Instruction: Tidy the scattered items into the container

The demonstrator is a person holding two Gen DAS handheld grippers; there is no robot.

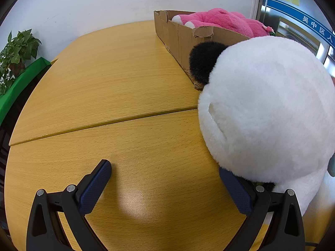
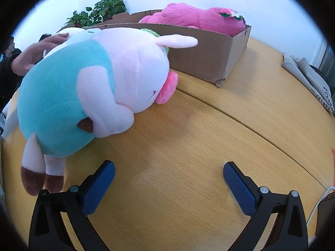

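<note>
Bare woodgrain desk (image 1: pixel 125 83) lies open before us.
Our left hand-held gripper (image 1: pixel 165 173) and right hand-held gripper (image 2: pixel 168 171) gape empty; fluffy round white panda plush (image 1: pixel 266 108) beside the torn brown cardboard box (image 1: pixel 180 39).

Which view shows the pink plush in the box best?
The right wrist view: the pink plush shows along its whole length above the box rim, strawberry and flower at one end. In the left wrist view the panda hides its near end and the box wall its underside.
</note>
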